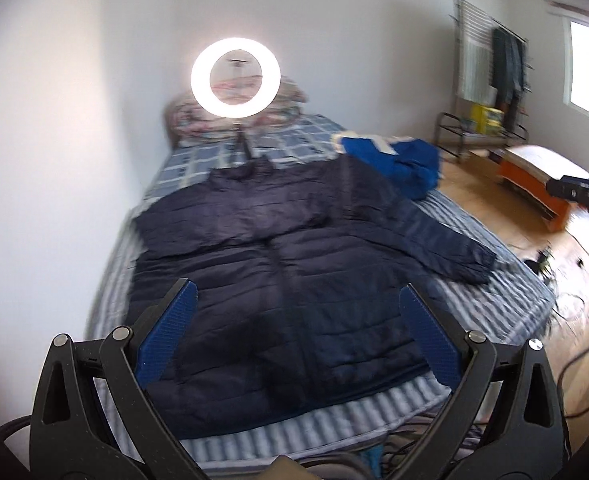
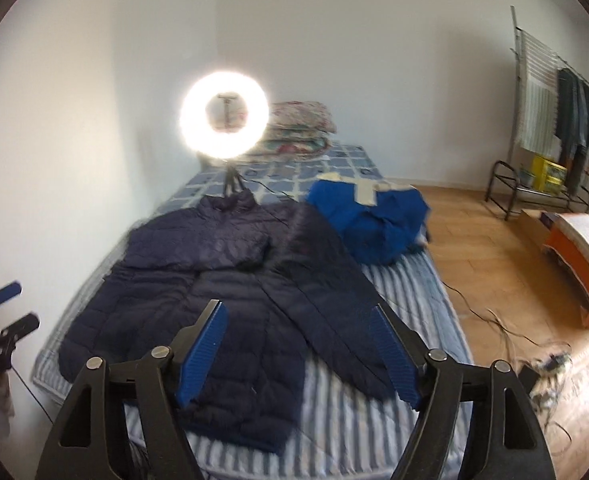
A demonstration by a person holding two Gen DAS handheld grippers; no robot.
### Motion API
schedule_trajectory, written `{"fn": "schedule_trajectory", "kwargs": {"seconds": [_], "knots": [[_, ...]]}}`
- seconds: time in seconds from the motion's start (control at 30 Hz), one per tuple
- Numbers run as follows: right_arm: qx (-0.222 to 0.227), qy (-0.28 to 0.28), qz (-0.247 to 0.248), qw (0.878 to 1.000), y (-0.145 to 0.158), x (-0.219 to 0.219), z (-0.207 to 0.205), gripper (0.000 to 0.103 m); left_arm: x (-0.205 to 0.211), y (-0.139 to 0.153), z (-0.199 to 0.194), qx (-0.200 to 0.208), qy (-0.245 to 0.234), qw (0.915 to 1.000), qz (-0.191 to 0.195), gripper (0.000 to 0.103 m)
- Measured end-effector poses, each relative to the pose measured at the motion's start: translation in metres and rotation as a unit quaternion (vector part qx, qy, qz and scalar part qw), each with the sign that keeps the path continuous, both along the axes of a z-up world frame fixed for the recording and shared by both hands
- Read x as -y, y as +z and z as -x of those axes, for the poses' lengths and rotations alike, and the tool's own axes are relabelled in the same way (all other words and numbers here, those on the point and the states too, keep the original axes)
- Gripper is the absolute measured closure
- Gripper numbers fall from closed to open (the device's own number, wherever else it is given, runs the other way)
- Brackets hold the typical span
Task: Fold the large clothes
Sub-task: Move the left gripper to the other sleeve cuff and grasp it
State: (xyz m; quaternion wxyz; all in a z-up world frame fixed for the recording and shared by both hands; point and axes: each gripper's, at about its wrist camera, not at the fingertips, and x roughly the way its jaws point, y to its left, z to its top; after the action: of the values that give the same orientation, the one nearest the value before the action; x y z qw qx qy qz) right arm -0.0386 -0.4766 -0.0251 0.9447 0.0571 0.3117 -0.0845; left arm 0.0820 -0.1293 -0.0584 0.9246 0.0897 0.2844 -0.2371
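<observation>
A dark navy quilted jacket (image 1: 278,264) lies flat, front up, on a striped bed (image 1: 494,304), collar at the far end. Its left sleeve is folded across the chest; its right sleeve (image 1: 446,236) stretches out toward the bed's right edge. My left gripper (image 1: 294,292) is open and empty, held above the jacket's lower half. In the right wrist view the jacket (image 2: 214,292) and sleeve (image 2: 334,292) show too. My right gripper (image 2: 298,316) is open and empty, above the sleeve and hem. The left gripper (image 2: 14,308) appears at the far left there.
A lit ring light (image 1: 236,77) on a small tripod stands on the bed behind the collar. A crumpled bright blue garment (image 1: 402,160) lies at the bed's far right. Folded quilts (image 2: 298,128) lie at the head. An orange box (image 2: 574,264), cables and a drying rack (image 2: 554,120) are on the wooden floor at right.
</observation>
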Motion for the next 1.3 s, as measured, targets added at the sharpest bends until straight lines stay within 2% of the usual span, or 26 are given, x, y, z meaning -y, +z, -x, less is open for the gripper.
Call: {"fn": "schedule_trajectory", "kwargs": {"seconds": [0.23,0.4,0.53,0.6,0.8,1.0,1.3], "knots": [[-0.043,-0.077,0.015,0.996,-0.036,0.019,0.064,0.01,0.106,-0.012,0.001,-0.013,-0.113,0.9935,-0.011,0.0],[-0.054,-0.098,0.006,0.994,-0.051,0.029,0.09,0.006,0.181,-0.029,-0.008,-0.047,-0.185,0.9814,-0.014,0.001],[-0.06,-0.108,0.018,0.992,-0.06,0.032,0.099,0.006,0.243,-0.05,-0.016,-0.084,-0.227,0.9699,-0.027,0.011],[-0.063,-0.111,0.009,0.992,-0.066,0.035,0.102,0.006,0.268,-0.063,-0.021,-0.104,-0.237,0.9654,-0.035,0.018],[-0.082,-0.132,-0.012,0.988,-0.085,0.055,0.111,0.006,0.343,-0.114,-0.022,-0.134,-0.268,0.95,-0.087,0.018],[-0.1,-0.148,-0.02,0.984,-0.1,0.072,0.118,0.006,0.395,-0.164,-0.013,-0.148,-0.298,0.9322,-0.142,0.018],[-0.11,-0.165,-0.036,0.98,-0.113,0.089,0.123,0.006,0.444,-0.215,-0.014,-0.123,-0.284,0.9202,-0.241,0.018]]}}
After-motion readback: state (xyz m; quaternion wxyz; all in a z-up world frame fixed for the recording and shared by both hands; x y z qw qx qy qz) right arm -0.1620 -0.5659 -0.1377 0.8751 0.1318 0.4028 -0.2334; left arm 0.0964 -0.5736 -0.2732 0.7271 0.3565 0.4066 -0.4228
